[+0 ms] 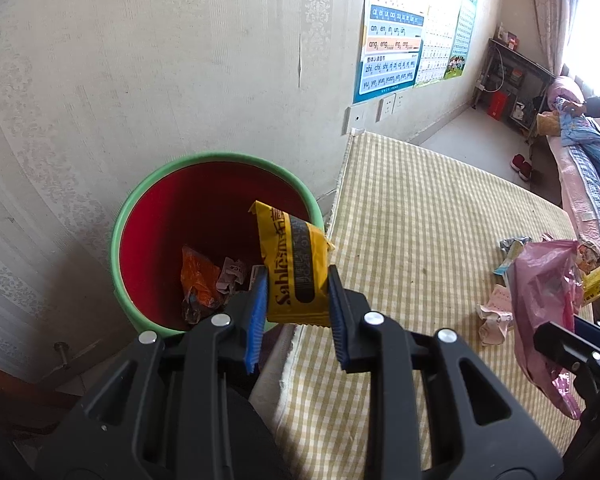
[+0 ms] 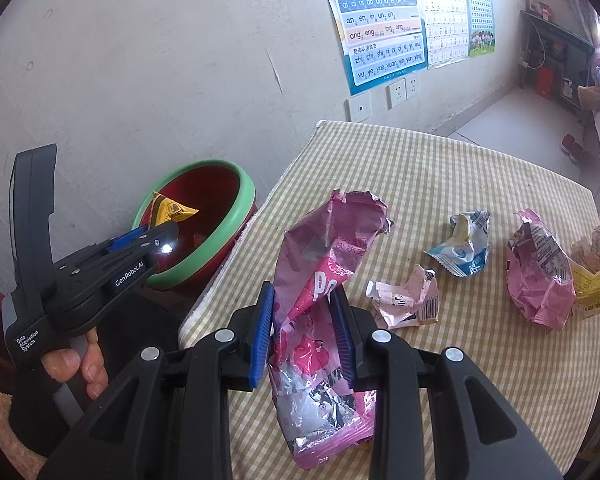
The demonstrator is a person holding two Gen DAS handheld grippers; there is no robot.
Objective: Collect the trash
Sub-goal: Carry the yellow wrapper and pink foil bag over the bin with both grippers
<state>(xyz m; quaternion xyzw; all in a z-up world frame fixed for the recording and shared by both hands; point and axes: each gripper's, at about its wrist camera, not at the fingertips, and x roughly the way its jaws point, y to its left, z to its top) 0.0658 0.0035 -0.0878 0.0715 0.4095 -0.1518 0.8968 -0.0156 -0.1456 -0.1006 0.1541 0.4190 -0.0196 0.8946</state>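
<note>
My left gripper [image 1: 298, 280] is shut on a yellow snack wrapper [image 1: 294, 264] and holds it over the near rim of a red bin with a green rim [image 1: 118, 232] that stands on the floor by the wall. The bin holds an orange wrapper [image 1: 200, 280] and crumpled scraps. The right wrist view shows the left gripper [image 2: 162, 226] with the yellow wrapper [image 2: 172, 210] above the bin [image 2: 244, 200]. My right gripper [image 2: 304, 300] is shut on a large pink foil bag [image 2: 324, 264] above the checked table [image 2: 440, 168].
On the table lie a blue-white wrapper [image 2: 462, 246], a crumpled pink-white paper [image 2: 408, 300], a pink bag [image 2: 540, 272] and a yellow packet [image 2: 594, 284]. A wall with posters [image 2: 380, 28] stands behind. A bed [image 1: 588, 184] and a shelf [image 1: 512, 80] are at the far right.
</note>
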